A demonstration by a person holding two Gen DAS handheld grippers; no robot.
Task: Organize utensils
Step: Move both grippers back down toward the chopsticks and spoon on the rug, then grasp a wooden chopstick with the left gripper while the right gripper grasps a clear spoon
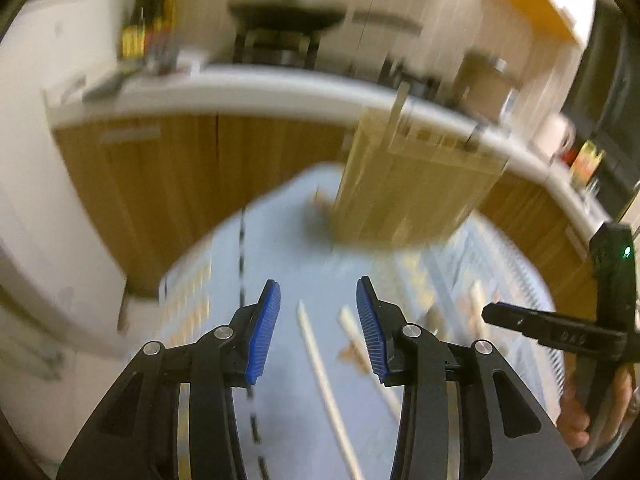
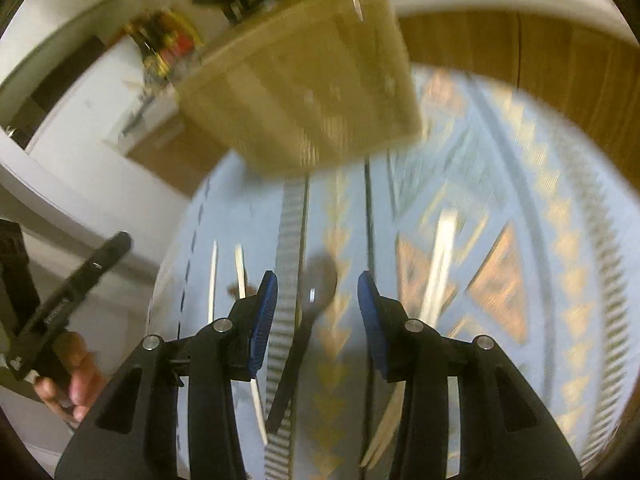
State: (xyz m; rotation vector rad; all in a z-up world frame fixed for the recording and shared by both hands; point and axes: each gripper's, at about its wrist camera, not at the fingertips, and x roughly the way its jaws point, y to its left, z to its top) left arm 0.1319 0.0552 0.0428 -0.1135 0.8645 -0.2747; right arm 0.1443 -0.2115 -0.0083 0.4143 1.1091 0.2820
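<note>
Both views are motion-blurred. My left gripper point(image 1: 318, 284) hangs open over a light blue patterned cloth point(image 1: 280, 240), nothing between its blue pads. Two pale chopsticks point(image 1: 320, 360) lie on the cloth just below and ahead of it. A wooden utensil box point(image 1: 412, 184) stands beyond. My right gripper point(image 2: 316, 276) is also open and empty, above a dark spoon point(image 2: 294, 356) whose bowl lies between the fingertips in the picture. The pale chopsticks point(image 2: 240, 268) lie to its left, a pale fork-like utensil point(image 2: 438, 256) to its right, and the wooden box point(image 2: 312, 92) ahead.
A white counter edge point(image 1: 280, 84) over wooden cabinet fronts point(image 1: 160, 184) curves behind the cloth. A white appliance point(image 1: 48, 160) stands left, with bottles point(image 1: 148, 28) and a black stand point(image 1: 284, 20) on the counter. A hand point(image 2: 80, 376) holding the other black tool shows at each view's edge.
</note>
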